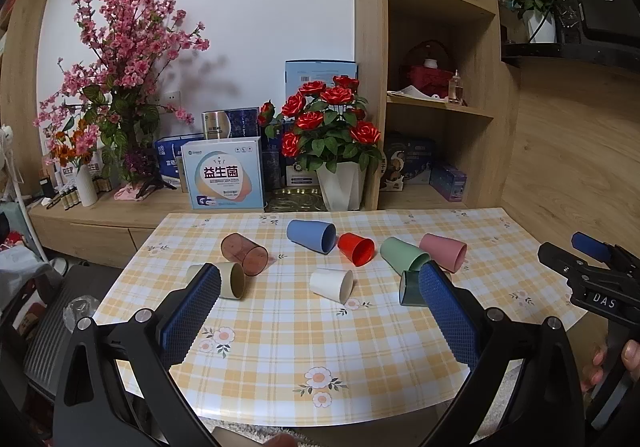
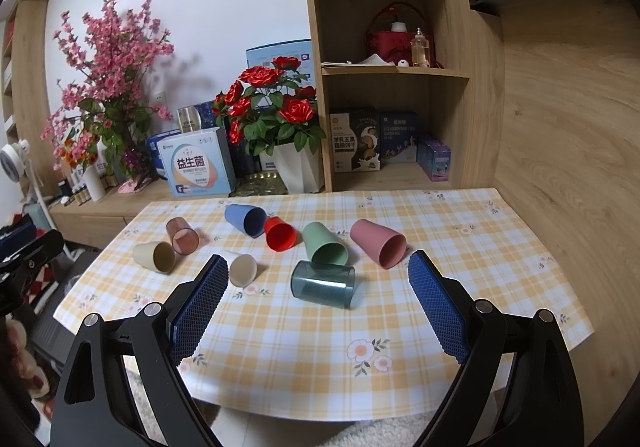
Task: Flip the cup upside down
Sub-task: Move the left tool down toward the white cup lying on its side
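Several cups lie on their sides on the checked table (image 1: 280, 347) (image 2: 304, 351): blue (image 1: 311, 234) (image 2: 245, 219), red (image 1: 356, 248) (image 2: 280, 233), green (image 1: 402, 255) (image 2: 323, 243), pink (image 1: 443, 251) (image 2: 378, 242), white (image 1: 331, 284) (image 2: 242, 269), beige (image 1: 230, 279) (image 2: 154, 256), clear brown (image 1: 244, 253) (image 2: 182, 235) and clear teal (image 1: 412, 287) (image 2: 323, 284). My left gripper (image 1: 320, 283) is open and empty above the near table, in front of the white cup. My right gripper (image 2: 316, 275) is open and empty, in front of the teal cup. It also shows at the right edge of the left wrist view (image 1: 592, 271).
A wooden sideboard behind the table holds a red rose pot (image 1: 340, 183) (image 2: 298, 167), boxes (image 1: 224, 179) (image 2: 196, 167) and pink blossom branches (image 1: 120, 59). A wooden shelf unit (image 1: 432, 87) (image 2: 392, 87) stands at the back right, a wood wall to the right.
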A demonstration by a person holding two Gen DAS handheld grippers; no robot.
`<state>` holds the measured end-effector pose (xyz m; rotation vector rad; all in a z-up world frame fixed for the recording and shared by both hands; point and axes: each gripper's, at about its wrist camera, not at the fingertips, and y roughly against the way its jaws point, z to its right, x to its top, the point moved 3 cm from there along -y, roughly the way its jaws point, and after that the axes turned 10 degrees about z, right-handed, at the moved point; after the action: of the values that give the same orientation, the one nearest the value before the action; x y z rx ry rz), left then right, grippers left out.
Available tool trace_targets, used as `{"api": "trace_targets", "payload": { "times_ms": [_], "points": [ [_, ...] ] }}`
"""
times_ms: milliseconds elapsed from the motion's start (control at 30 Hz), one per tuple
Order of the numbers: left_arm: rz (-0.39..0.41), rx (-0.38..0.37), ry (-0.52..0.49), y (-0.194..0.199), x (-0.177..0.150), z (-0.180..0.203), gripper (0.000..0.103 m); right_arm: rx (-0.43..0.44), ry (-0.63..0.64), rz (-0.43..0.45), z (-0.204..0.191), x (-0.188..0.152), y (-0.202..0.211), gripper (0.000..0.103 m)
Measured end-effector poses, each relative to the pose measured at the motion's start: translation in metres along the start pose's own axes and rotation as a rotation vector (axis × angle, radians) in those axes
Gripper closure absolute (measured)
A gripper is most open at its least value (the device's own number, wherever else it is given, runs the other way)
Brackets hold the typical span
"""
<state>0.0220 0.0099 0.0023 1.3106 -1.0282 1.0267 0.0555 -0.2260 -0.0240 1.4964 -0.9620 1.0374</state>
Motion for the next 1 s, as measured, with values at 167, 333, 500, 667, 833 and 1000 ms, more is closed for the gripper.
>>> {"api": "trace_targets", "payload": {
  "times_ms": [167, 333, 500, 667, 833, 1000],
  "points": [
    [0.001, -0.027, 0.018, -0.002, -0.003, 0.0, 0.006, 0.001, -0.004, -0.002, 0.0, -0.001, 0.0, 0.015],
    [-0.005, -0.022, 0.01, -0.01, -0.01, -0.005, 0.006, 0.013, -0.033, -0.009, 0.009, -0.004, -0.006, 0.015],
    [-0.049, 0.05, 0.011, -0.028, -0.023, -0.03, 0.006, -0.001, -0.07, -0.031, 0.026, -0.01, -0.028, 0.015],
    [-0.132, 0.122, 0.012, -0.057, -0.041, -0.062, 0.006, -0.023, -0.08, -0.082, 0.046, -0.02, -0.061, 0.015],
    [-0.235, 0.13, 0.025, -0.089, -0.059, -0.078, 0.006, -0.032, -0.094, -0.111, 0.063, -0.028, -0.092, 0.015],
    [-0.335, 0.12, 0.087, -0.128, -0.075, -0.075, 0.006, -0.018, -0.111, -0.168, 0.072, -0.037, -0.116, 0.015]
  ]
}}
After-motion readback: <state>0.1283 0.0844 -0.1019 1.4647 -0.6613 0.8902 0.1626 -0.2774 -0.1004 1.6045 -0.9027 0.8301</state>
